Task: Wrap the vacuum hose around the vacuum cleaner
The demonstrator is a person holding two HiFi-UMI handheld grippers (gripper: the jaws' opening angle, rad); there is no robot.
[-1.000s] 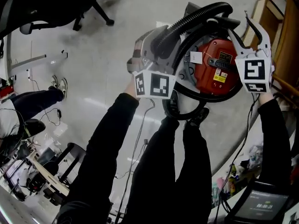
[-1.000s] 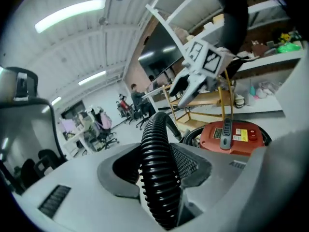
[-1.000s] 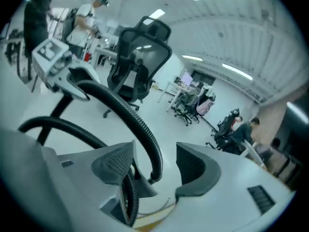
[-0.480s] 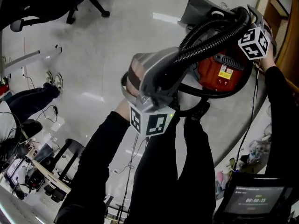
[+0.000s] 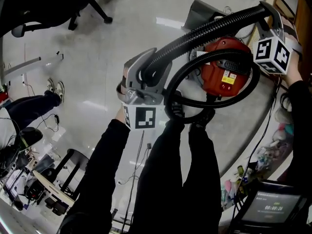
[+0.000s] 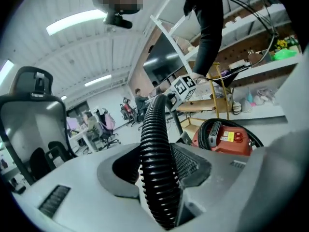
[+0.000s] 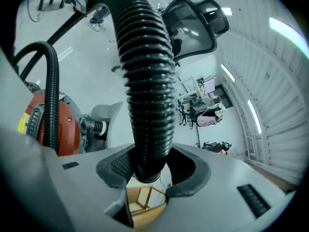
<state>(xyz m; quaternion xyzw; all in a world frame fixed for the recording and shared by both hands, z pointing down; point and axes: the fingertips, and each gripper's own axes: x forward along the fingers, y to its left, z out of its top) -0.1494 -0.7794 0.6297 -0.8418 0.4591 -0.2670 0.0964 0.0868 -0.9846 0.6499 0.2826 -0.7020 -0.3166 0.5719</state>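
Vacuum cleaner (image 5: 223, 74): red body, set on the floor (image 5: 107, 43) just ahead of the person's feet; one black loop of hose is already laid around it.
Vacuum hose (image 5: 204, 29): the free length is held above the cleaner, its long axis running from lower left to upper right between the two grippers.
Left hand-held gripper (image 5: 146, 74): clamped across the hose at a middling width, the ribbed tube pinched between the pads.
Right hand-held gripper (image 5: 267, 14): jaws closing, with the hose seated between them and the pads against its ribs.
Key relation: the cleaner lies below the held span, nearer the right gripper than the left.
Arm pose: the left forearm is raised in front of the body; the right arm is reached out to the far right, gripper tilted up.
Next move, as judged: the span is to be carried down and round the body.
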